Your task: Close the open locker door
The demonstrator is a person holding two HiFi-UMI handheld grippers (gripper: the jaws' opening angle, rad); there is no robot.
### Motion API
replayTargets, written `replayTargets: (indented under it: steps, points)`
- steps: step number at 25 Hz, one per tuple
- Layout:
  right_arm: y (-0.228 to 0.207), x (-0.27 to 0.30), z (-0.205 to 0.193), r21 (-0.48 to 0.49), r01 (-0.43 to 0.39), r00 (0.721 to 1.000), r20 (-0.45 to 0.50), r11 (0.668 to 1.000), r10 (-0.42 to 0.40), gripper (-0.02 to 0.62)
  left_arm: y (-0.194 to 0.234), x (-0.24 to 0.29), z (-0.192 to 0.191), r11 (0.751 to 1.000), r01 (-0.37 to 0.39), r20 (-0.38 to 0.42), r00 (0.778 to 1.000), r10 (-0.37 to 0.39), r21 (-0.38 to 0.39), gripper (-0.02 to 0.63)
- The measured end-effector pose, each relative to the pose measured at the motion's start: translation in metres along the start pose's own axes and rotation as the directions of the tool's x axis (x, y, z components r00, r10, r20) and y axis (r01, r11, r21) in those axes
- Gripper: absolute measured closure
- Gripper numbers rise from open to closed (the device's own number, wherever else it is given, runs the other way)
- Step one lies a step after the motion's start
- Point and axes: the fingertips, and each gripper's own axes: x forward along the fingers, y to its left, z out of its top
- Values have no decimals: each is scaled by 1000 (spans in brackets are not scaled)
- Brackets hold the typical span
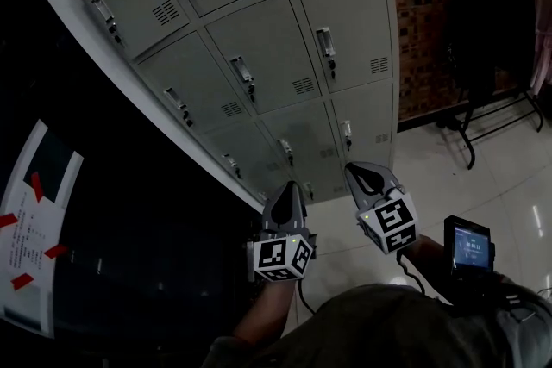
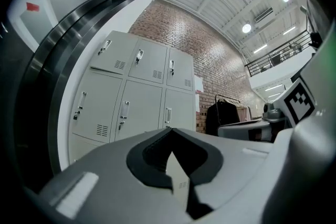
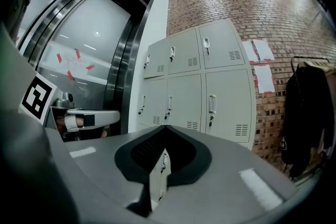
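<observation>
A bank of grey lockers [image 1: 259,39] stands against the wall ahead, and every door I can see on it lies flush and closed. No open door shows in any view. My left gripper [image 1: 286,187] and right gripper [image 1: 355,171] hang side by side in front of the lowest locker row, apart from it, both shut with nothing between the jaws. The left gripper view looks past its closed jaws [image 2: 170,131] at the lockers [image 2: 136,97]. The right gripper view shows the same over its own jaws [image 3: 164,131], with the lockers [image 3: 199,86] further off.
A red brick wall [image 1: 431,30] runs to the right of the lockers, with a rack of dark clothes [image 1: 492,21] on the pale tiled floor [image 1: 483,177]. Left of the lockers is a dark glass panel with a taped paper notice [image 1: 34,228]. A small screen [image 1: 467,246] sits by the person's right arm.
</observation>
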Motion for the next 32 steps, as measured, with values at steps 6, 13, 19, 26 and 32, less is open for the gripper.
replayTargets:
  steps: [6, 13, 19, 26, 32]
  points:
    - [17, -7, 0, -2, 34, 999, -6, 999, -34, 591, 5, -18, -3, 1000, 29, -14, 999, -29, -11, 607]
    - [29, -12, -4, -7, 57, 998, 0, 998, -57, 591, 8, -31, -9, 999, 50, -26, 998, -51, -21, 607]
    - [40, -11, -7, 6, 58, 998, -5, 998, -58, 591, 16, -43, -15, 999, 44, -38, 998, -45, -29, 607]
    - [46, -10, -6, 2, 62, 998, -7, 998, -62, 591, 19, -46, -16, 998, 43, -36, 998, -44, -40, 607]
    - [46, -11, -2, -13, 66, 998, -10, 998, -67, 591, 18, -43, -12, 998, 49, -30, 998, -51, -47, 607]
